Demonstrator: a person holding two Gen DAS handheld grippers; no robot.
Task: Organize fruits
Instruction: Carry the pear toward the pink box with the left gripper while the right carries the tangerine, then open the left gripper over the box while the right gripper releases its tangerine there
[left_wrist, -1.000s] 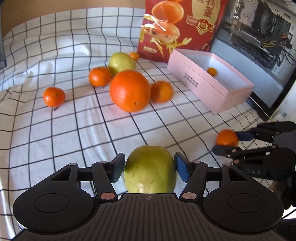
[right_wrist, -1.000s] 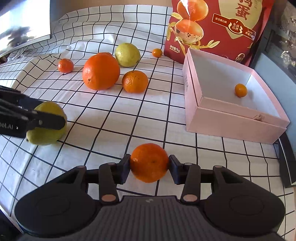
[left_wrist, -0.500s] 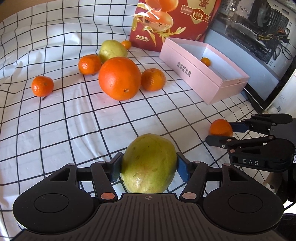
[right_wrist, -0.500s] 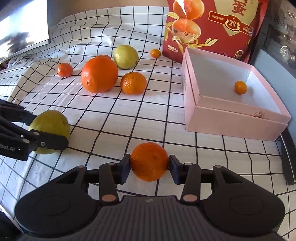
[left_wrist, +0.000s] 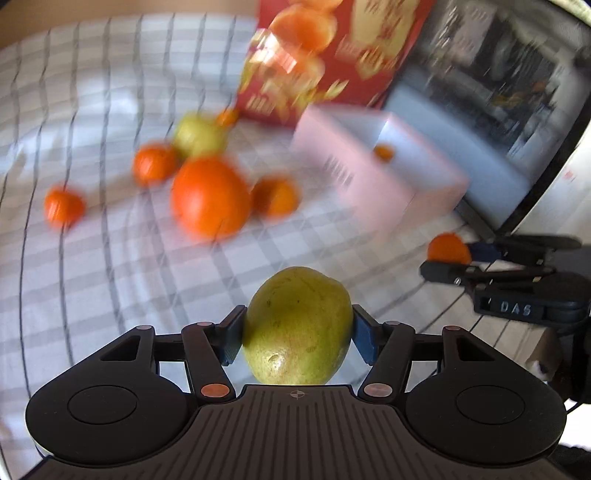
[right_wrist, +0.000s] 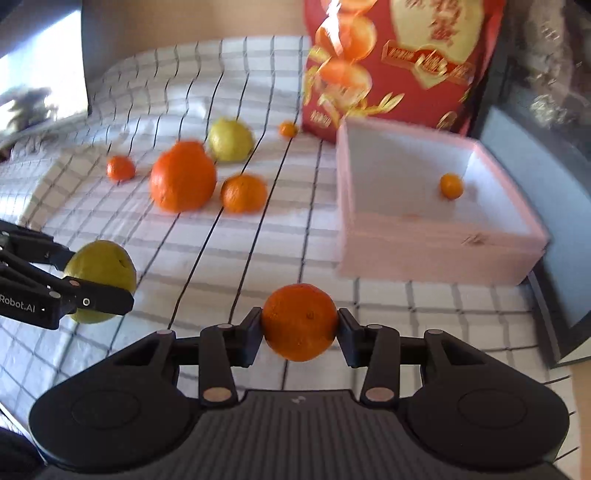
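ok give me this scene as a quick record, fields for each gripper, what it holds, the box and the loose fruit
left gripper: shut on green pear, clear of the cloth
right gripper: shut on mandarin, also clear of the cloth
pink box: open, one small orange fruit inside
loose fruit on checked cloth: large orange, second green pear, mandarin beside the large orange, far mandarin, tiny orange fruit by the bag
backdrop: red printed bag behind the box
image quality: both views motion-blurred
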